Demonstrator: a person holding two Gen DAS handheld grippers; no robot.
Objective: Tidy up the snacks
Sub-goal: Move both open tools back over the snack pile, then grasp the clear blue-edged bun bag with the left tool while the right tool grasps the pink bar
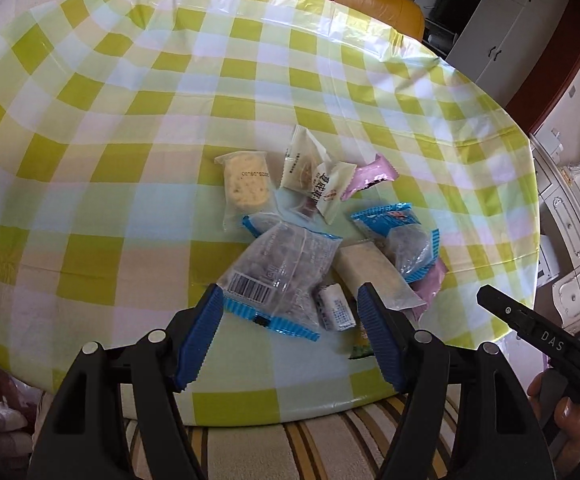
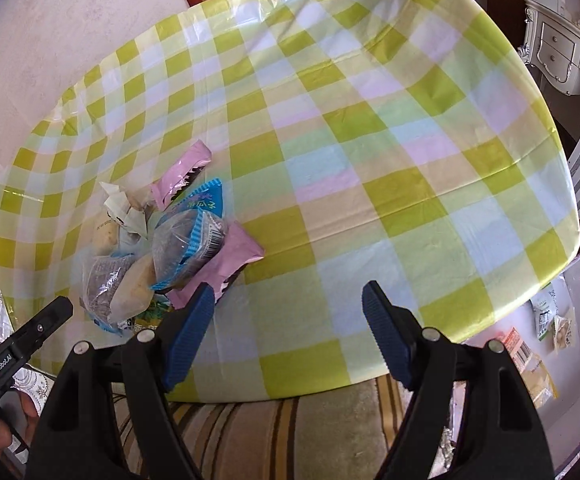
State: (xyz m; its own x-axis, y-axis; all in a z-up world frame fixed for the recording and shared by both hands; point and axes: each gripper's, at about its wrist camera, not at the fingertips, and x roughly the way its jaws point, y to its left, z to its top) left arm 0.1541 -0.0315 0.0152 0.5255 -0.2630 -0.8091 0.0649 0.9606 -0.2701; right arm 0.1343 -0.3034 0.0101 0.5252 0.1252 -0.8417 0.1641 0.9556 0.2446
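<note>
Both tongs, left tongs [image 1: 290,320] and right tongs [image 2: 288,312], gape empty; I judge sorting unstarted, so I next pick from the snack pile [image 1: 314,236] on the bench [image 1: 130,120].

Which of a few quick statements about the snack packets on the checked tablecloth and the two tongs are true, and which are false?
1. The snack packets lie in one pile on the green-and-white checked plastic tablecloth. True.
2. The left tongs are clamped on the clear packet with blue striped edges. False: the jaws stand open and press on nothing.
3. The right tongs hold a pink packet. False: only tablecloth shows between them.
4. A pink wrapped packet lies at the pile's far edge. True.
5. The pale round biscuit in a clear wrapper stands upright. False: it lies flat.
</note>
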